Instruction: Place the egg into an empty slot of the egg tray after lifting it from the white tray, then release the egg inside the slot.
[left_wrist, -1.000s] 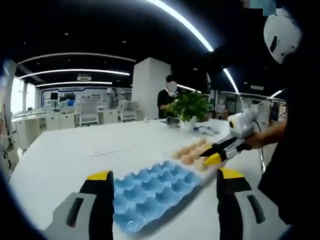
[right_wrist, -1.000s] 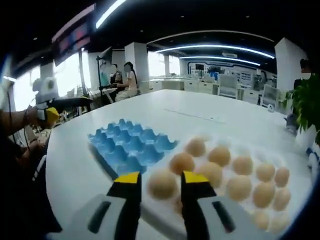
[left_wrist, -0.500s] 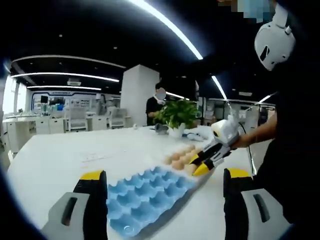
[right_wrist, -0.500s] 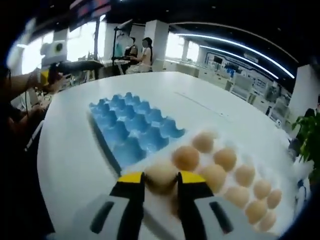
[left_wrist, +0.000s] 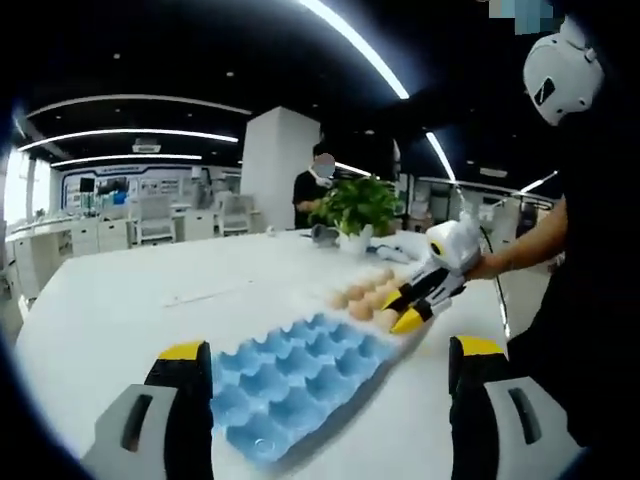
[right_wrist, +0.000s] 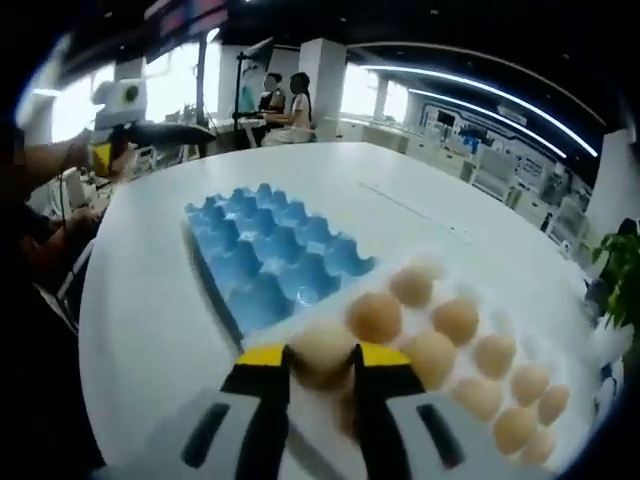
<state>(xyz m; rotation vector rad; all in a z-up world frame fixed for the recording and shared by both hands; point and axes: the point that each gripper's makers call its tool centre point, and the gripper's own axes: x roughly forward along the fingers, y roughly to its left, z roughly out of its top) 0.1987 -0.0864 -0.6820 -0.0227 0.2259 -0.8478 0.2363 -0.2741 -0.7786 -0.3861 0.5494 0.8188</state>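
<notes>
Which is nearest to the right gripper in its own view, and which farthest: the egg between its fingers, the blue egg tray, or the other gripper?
1. The egg, held between the right gripper fingers at the bottom of the view.
2. The blue egg tray, just beyond on the white table, up and to the left.
3. The left gripper, farthest, at the far left edge.

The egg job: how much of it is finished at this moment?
Done: the right gripper has its jaws closed on an egg at the near edge of the white tray. In hand: gripping it; whether it is lifted, I cannot tell. Left: carrying it to the blue egg tray, whose visible slots are empty, and releasing.
</notes>
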